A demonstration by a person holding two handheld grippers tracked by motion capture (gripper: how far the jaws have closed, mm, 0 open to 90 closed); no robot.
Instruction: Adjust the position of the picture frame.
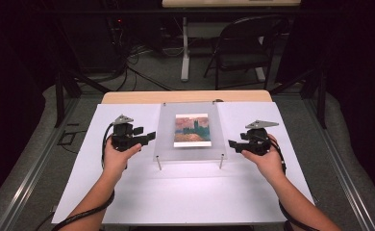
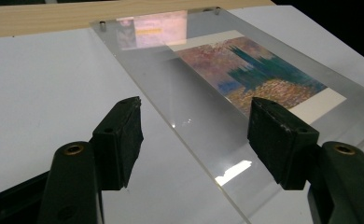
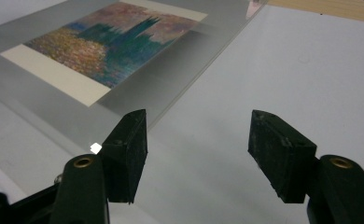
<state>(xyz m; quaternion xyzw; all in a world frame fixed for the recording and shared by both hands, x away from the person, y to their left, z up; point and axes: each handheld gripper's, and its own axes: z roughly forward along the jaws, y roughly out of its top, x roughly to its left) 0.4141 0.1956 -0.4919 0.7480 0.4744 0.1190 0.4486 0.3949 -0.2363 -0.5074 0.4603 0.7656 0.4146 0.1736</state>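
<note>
Both grippers are held just above the white sheet (image 1: 185,192), one at each side of a clear acrylic panel (image 1: 166,139). Left gripper (image 1: 149,136) has its jaws spread wide with nothing between them; in the left gripper view the panel's near edge runs through the gap ahead of the jaws, untouched. Right gripper (image 1: 232,144) is likewise wide open and empty, its jaws pointing inward toward the panel's other edge, which lies just beyond its one jaw in the right gripper view. Between the two grippers the panel stands on short metal posts (image 1: 159,163), and a painted print (image 1: 192,130) of a dark teal building over orange water lies under it. Beyond the grippers runs the table's wooden far edge (image 1: 185,96).
</note>
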